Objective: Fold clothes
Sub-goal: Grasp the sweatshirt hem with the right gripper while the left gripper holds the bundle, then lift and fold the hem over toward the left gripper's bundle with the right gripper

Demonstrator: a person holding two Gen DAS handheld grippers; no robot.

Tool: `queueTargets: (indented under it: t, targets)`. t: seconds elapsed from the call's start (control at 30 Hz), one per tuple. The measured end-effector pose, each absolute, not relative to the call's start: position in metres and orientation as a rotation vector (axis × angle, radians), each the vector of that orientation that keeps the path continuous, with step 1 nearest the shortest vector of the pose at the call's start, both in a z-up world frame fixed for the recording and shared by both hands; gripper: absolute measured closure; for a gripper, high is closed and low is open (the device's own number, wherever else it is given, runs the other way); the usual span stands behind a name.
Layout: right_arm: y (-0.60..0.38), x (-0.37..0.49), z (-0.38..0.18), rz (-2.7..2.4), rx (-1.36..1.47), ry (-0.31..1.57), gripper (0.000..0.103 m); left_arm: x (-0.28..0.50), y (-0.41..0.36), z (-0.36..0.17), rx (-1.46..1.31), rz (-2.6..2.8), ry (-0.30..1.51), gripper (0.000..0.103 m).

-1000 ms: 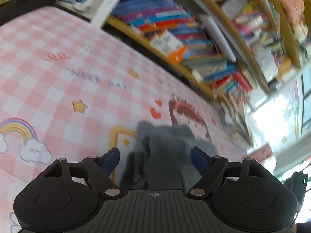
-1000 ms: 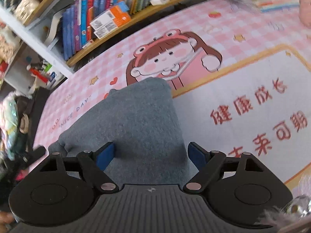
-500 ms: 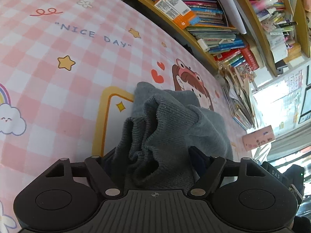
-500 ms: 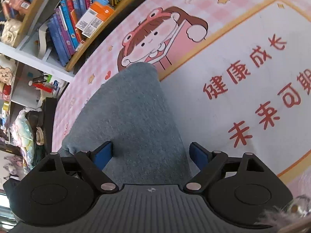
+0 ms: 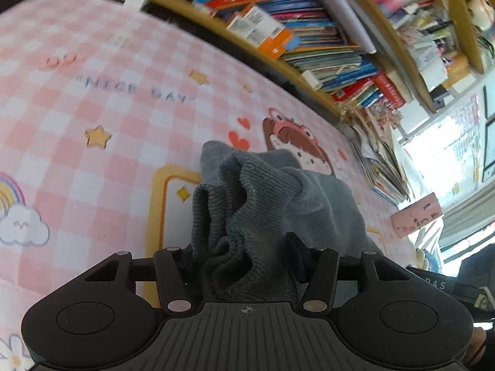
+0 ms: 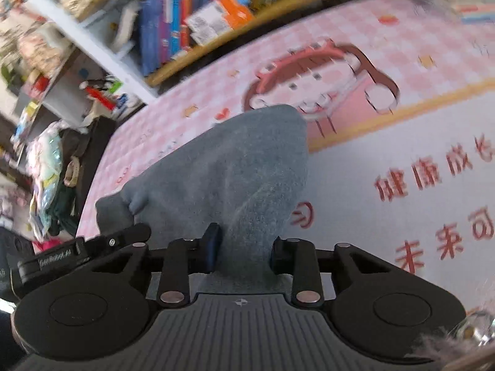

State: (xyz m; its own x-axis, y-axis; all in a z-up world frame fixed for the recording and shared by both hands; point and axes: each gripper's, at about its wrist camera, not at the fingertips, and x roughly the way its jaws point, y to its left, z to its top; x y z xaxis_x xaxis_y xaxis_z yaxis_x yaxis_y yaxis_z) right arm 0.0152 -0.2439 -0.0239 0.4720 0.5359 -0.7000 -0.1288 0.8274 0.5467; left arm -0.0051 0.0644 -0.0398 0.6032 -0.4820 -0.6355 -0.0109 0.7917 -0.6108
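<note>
A grey knit garment [image 5: 272, 204] lies on the pink checked cartoon mat [image 5: 92, 117]. My left gripper [image 5: 239, 255] is shut on its bunched ribbed edge, which bulges up between the fingers. In the right wrist view the same grey garment [image 6: 235, 167] stretches away from me, pulled into a taut ridge. My right gripper [image 6: 243, 247] is shut on its near edge. The left gripper's black body [image 6: 83, 250] shows at the garment's left corner.
A low wooden bookshelf [image 5: 309, 37] full of books runs along the mat's far edge, also in the right wrist view [image 6: 198, 21]. Bags and toys [image 6: 52, 167] pile up at the mat's left. Red Chinese characters [image 6: 433, 179] mark the white panel on the right.
Both grippers have closed on the garment; a second ago both stood open around it. The cloth has lifted and bunched, and both views have shifted.
</note>
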Motion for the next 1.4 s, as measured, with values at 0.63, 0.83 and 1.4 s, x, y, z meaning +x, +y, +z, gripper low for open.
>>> queueTargets:
  t: [0.63, 0.83, 1.4]
  targets:
    - [-0.235, 0.028, -0.039, 0.44, 0.485, 1.048, 0.066, 0.003, 0.067, -0.047, -0.632, -0.323, 0.915, 0.049]
    - [-0.226, 0.021, -0.028, 0.437, 0.44, 1.004, 0.068, -0.001, 0.07, -0.038, -0.594, -0.35, 0.874, 0.049]
    - [-0.17, -0.019, -0.009, 0.391, 0.35, 0.931, 0.068, -0.016, 0.12, -0.03, -0.57, -0.425, 0.838, 0.049]
